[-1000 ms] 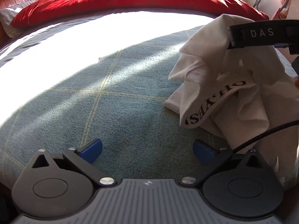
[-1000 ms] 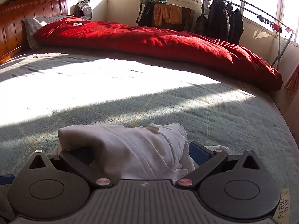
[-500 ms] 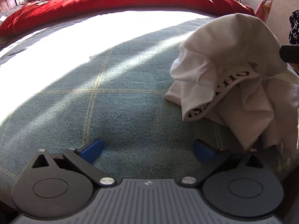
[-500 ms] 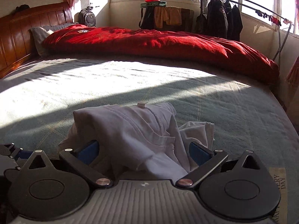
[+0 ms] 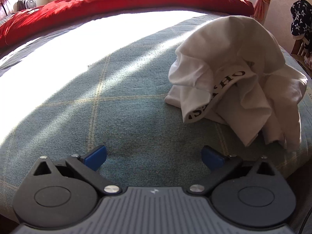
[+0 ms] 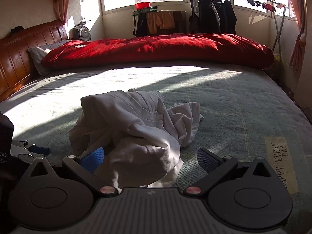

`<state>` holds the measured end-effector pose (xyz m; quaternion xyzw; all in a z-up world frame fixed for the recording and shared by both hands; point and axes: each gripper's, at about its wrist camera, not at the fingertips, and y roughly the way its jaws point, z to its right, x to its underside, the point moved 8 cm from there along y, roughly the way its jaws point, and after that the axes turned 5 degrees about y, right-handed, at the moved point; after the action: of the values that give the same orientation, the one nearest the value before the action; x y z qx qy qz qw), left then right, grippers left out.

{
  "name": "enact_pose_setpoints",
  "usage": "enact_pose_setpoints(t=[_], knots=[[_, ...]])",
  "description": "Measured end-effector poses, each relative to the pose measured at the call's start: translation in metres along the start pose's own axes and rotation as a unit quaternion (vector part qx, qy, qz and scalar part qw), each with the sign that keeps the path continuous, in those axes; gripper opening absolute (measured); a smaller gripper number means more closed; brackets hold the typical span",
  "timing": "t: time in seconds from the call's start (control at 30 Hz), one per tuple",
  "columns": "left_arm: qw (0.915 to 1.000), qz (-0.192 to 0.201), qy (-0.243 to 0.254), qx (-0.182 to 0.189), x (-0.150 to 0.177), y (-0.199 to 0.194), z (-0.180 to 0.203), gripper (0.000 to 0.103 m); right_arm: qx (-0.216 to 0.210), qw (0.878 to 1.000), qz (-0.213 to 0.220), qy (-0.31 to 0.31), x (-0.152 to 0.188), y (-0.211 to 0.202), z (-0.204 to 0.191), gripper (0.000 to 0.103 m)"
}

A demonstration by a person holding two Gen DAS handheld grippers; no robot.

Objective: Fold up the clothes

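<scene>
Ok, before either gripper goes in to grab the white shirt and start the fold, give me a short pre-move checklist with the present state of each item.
1. Left gripper open and holding nothing: ok.
2. Right gripper open, not clamped on cloth: ok, though cloth lies between its fingers.
3. White shirt resting on the bed cover, not hanging: ok.
4. Shirt spread flat for folding: not ok, it sits in a crumpled heap.
5. A collar, hem or sleeve edge clear to pinch: cannot tell which edge is which.
6. Room on the cover beside the heap to lay it out: ok, the sunlit stretch before the red quilt is open.
</scene>
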<state>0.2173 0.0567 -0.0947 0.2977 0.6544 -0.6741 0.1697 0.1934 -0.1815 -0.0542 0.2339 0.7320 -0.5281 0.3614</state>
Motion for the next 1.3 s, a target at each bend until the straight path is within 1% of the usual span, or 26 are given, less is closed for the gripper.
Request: enact_pose_setpoints(t=[0.03, 0.17, 0.27, 0.43, 0.7, 0.77, 0.87, 0.97, 1.03, 1.07, 1.13, 1.17, 1.23, 1.3], knots=[[1.0000, 0.008, 0.001, 0.005, -0.008, -0.006, 0.001, 0.102, 0.001, 1.000, 0.000, 0.005, 0.002, -0.002, 0.003, 0.103], [0.9988, 0.033, 0.037, 0.004, -0.035, -0.016, 0.015, 0.102, -0.002, 1.000, -0.004, 0.027, 0.006, -0.003, 0.011, 0.103], [0.9971, 0.047, 0.059, 0.005, -0.051, -0.020, 0.025, 0.102, -0.006, 1.000, -0.004, 0.028, 0.006, -0.003, 0.008, 0.103], [0.9970, 0.056, 0.051, 0.011, -0.066, -0.012, 0.025, 0.101, -0.004, 1.000, -0.005, 0.019, 0.004, -0.002, 0.004, 0.103], [0.9960, 0.072, 0.046, 0.028, -0.080, -0.005, 0.025, 0.101, -0.008, 1.000, -0.019, 0.019, 0.006, 0.011, -0.001, 0.103], [0.9961, 0.072, 0.043, 0.027, -0.083, 0.000, 0.024, 0.101, -0.010, 1.000, -0.022, 0.017, 0.005, 0.015, -0.003, 0.103], [0.9968, 0.071, 0.031, 0.015, -0.088, 0.013, 0.014, 0.101, -0.010, 0.999, -0.028, 0.013, 0.004, 0.023, -0.006, 0.103], [0.9973, 0.073, 0.005, 0.002, -0.092, 0.023, -0.003, 0.101, -0.010, 0.999, -0.030, 0.011, 0.002, 0.031, -0.006, 0.103], [0.9971, 0.073, -0.015, 0.017, -0.093, 0.025, -0.006, 0.101, -0.012, 0.999, -0.030, 0.012, -0.001, 0.038, -0.005, 0.103], [0.9968, 0.069, -0.014, 0.037, -0.092, 0.026, -0.002, 0.101, -0.014, 0.999, -0.031, 0.014, -0.003, 0.041, -0.004, 0.103], [0.9958, 0.057, 0.015, 0.070, -0.090, 0.033, 0.012, 0.101, -0.021, 0.999, -0.034, 0.019, -0.006, 0.050, -0.005, 0.103], [0.9965, 0.056, 0.028, 0.055, -0.090, 0.037, 0.014, 0.101, -0.024, 0.999, -0.036, 0.022, -0.008, 0.054, -0.006, 0.103], [0.9968, 0.057, 0.055, 0.010, -0.091, 0.045, 0.013, 0.101, -0.027, 0.999, -0.040, 0.022, -0.010, 0.062, -0.007, 0.103], [0.9970, 0.068, 0.037, -0.005, -0.097, 0.047, 0.003, 0.101, -0.016, 0.999, -0.041, 0.018, -0.012, 0.072, -0.005, 0.103]])
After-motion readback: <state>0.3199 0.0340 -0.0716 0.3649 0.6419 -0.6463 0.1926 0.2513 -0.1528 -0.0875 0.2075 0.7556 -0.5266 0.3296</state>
